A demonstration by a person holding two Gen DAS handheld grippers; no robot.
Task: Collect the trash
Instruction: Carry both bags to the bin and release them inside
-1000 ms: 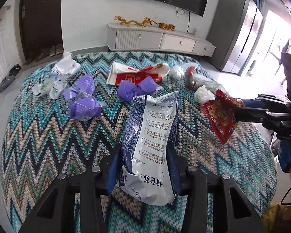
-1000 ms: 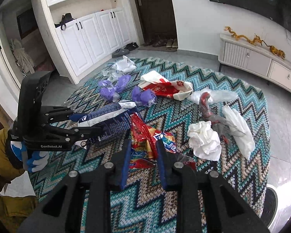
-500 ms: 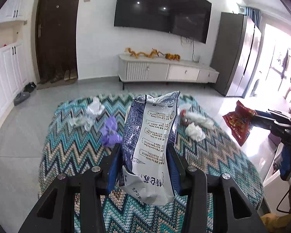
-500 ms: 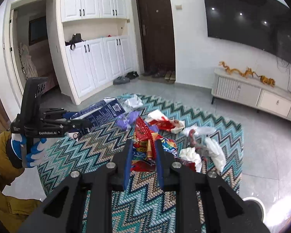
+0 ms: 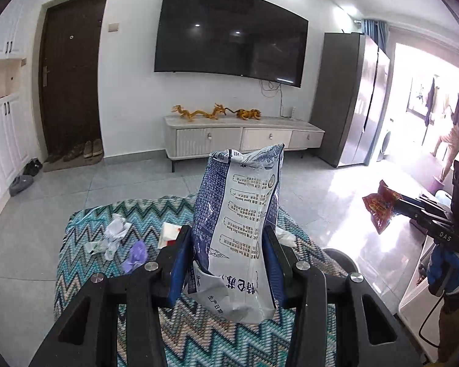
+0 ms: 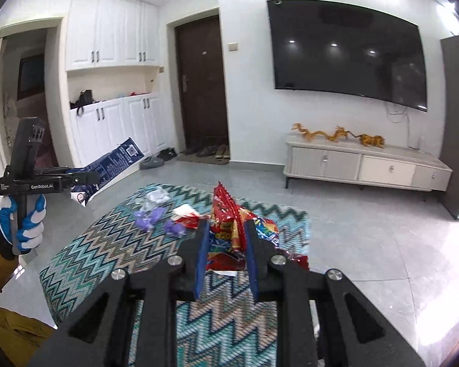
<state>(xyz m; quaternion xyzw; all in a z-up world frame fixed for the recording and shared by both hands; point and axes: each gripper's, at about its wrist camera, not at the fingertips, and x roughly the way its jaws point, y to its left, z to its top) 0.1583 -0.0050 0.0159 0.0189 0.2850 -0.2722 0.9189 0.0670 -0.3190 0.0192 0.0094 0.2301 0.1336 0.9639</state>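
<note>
My left gripper [image 5: 226, 244] is shut on a blue and white printed bag [image 5: 241, 214], held upright well above the zigzag rug [image 5: 82, 275]. In the right wrist view that same gripper [image 6: 87, 180] and bag [image 6: 113, 160] hang at the left, in a blue and white gloved hand [image 6: 24, 223]. My right gripper [image 6: 226, 238] is shut on a red snack wrapper [image 6: 226, 220]; in the left wrist view that wrapper [image 5: 381, 205] shows at the right edge. More trash lies on the rug: white crumpled paper [image 5: 116, 229], purple wrappers [image 6: 150, 218], a red and white bag [image 6: 186, 214].
A white TV cabinet [image 6: 364, 165] stands against the far wall under a large screen [image 6: 348, 52]. A dark door [image 6: 202, 85] with shoes [image 6: 211, 151] before it is at the back. A tall grey fridge [image 5: 352, 101] stands right; white cupboards [image 6: 116, 128] left. Grey tile floor surrounds the rug.
Both grippers have risen from close above the rug with their bags still held. The views tilted up, so the wall, screen and door now fill the upper half.
</note>
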